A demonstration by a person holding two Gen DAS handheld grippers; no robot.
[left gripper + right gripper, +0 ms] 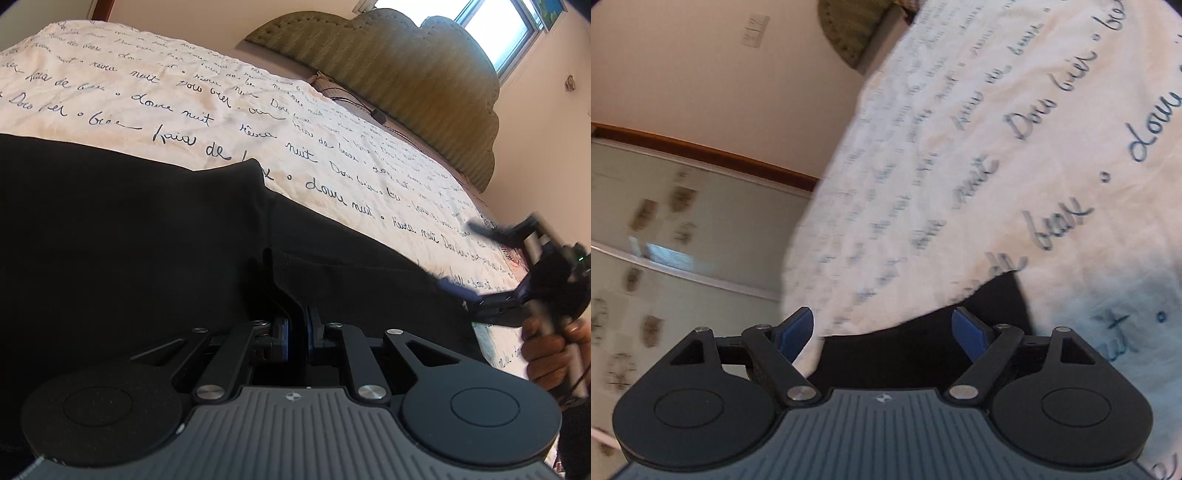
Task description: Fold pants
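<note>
**Black pants spread on a script-printed bed cover**

Black fabric, matte and nearly featureless, fills the lower left of the left wrist view: the pants (pixel 129 229) lie on the cream bedspread (pixel 155 92), which is printed all over with dark handwritten words. A raised fold of the cloth stands up near the middle, and one edge runs diagonally down to the right. The left gripper (pixel 297 325) has its blue-padded jaws pressed close together with a ridge of the black cloth pinched between them.

Off to the right, the right gripper (pixel 456 258) is blurred, its jaws spread wide, with its lower finger at the pants' edge and a hand (pixel 550 350) wrapped around its handle. In its own view the right gripper (pixel 884 332) is spread apart, holding nothing, with a corner of the pants (pixel 960 332) showing between its fingers.

Beyond the bed stand a green quilted headboard (pixel 406 74) and a bright window (pixel 498 26); a thin dark cable (pixel 369 110) lies along the bedspread's far edge
</note>
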